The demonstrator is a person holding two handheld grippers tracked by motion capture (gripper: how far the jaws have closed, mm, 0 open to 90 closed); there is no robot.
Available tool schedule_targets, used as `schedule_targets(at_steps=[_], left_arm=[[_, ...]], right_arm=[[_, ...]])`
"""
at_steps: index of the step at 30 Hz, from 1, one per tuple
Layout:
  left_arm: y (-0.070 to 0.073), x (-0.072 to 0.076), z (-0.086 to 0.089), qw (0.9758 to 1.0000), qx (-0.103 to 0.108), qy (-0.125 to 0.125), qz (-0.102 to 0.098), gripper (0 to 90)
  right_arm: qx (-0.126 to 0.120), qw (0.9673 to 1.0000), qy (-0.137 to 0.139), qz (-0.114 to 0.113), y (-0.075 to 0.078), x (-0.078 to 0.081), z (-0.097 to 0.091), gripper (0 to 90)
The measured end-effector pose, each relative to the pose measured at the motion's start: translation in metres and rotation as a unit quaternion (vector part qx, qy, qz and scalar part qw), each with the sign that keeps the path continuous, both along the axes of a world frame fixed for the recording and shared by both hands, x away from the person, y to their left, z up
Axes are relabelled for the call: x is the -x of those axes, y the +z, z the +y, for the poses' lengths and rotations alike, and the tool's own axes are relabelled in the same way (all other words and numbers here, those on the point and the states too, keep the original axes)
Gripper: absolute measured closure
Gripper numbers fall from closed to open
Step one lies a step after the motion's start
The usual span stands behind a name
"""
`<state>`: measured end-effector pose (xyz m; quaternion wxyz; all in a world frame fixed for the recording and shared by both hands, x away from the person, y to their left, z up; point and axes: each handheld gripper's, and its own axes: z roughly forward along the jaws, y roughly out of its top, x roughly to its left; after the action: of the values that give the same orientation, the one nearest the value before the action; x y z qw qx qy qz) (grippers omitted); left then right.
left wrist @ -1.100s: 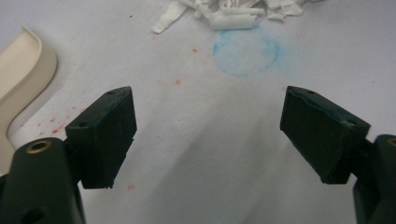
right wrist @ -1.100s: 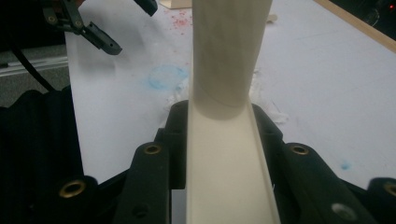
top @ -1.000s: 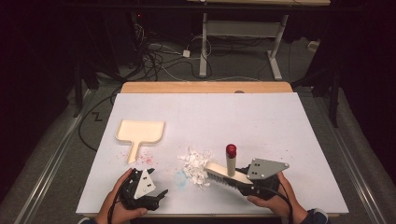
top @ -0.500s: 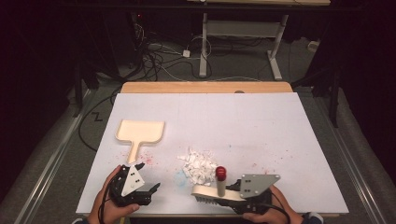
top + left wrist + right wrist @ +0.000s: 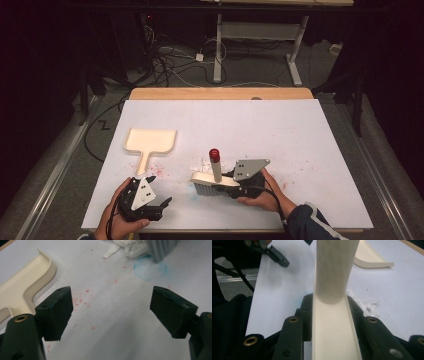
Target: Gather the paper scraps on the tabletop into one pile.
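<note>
Cream plastic brush (image 5: 215, 179), stiff and light, sits clamped by its back in the right claw (image 5: 235, 186), bristles against paper scraps (image 5: 130, 248); left claw (image 5: 159, 206) gapes empty beside the dustpan (image 5: 149, 142).

**A dim room around a white-topped table**

The table (image 5: 280, 125) has a white top, with a strip of bare light wood (image 5: 220, 93) along its far edge. Faint red specks and a pale blue ring mark the white surface near its front edge. Grey carpet (image 5: 65, 165) covers the floor on both sides. Beyond the far edge, black cables (image 5: 165, 55) tangle on the floor beside the white legs of a desk frame (image 5: 260, 35). The room's edges fall into deep shadow; light falls mainly on the tabletop.
</note>
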<state>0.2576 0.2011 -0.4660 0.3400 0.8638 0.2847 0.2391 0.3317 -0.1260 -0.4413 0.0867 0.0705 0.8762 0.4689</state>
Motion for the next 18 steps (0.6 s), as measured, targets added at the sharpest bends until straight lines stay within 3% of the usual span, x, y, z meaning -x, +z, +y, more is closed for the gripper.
schedule_targets(at_steps=[3,7,11,14,16,18], left_arm=[[-0.001,0.001,-0.001,1.0000,-0.002,-0.003,0.002,17.7],[-0.001,0.001,-0.001,1.0000,-0.003,-0.004,0.003,17.7],[0.000,0.002,-0.001,1.0000,-0.005,-0.002,-0.001,17.6],[-0.001,0.002,-0.002,0.9998,-0.016,0.006,-0.004,17.8],[-0.001,0.001,-0.002,0.9998,-0.018,0.005,-0.002,17.9],[-0.001,0.000,-0.002,0.9999,-0.016,0.004,-0.003,18.0]], right_arm=[[0.004,0.9999,-0.002,-0.014,0.003,-0.002,0.003,67.8],[-0.007,0.9998,-0.006,-0.015,0.008,-0.002,0.002,67.8],[-0.016,0.9995,-0.015,-0.023,0.021,0.004,-0.006,67.8],[-0.019,0.9979,-0.042,-0.046,0.034,0.010,-0.017,67.8],[-0.011,0.9953,-0.072,-0.064,0.043,0.012,-0.024,67.8],[-0.020,0.9928,-0.096,-0.068,0.049,0.009,-0.032,67.7]])
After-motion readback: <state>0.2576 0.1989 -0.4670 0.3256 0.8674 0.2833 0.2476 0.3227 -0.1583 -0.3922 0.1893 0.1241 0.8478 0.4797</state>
